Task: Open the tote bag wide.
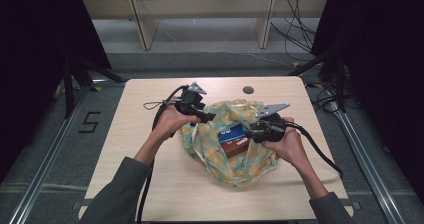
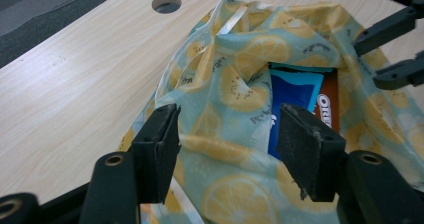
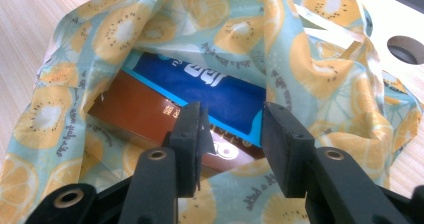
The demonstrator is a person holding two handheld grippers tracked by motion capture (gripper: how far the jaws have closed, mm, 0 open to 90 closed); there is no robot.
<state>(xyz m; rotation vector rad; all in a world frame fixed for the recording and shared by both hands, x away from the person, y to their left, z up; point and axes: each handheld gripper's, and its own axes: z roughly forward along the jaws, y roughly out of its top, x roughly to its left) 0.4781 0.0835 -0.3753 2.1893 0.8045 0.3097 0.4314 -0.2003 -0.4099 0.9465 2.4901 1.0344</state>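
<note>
On the pale wooden counter (image 1: 150,184) in the high view a lemon-print bag (image 1: 225,159) lies mid-counter holding a brown box (image 1: 236,146), while the left hand-held gripper (image 2: 227,149) gapes over its cloth and the right hand-held gripper (image 3: 232,144) stands parted above the box.

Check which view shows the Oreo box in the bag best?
Right gripper view: the Oreo box lies in full length inside the fruit-print bag, blue and brown faces both exposed. The left gripper view gives the clearest logo, but fabric hides most of the box. In the high view it is small, between the two grippers.
</note>
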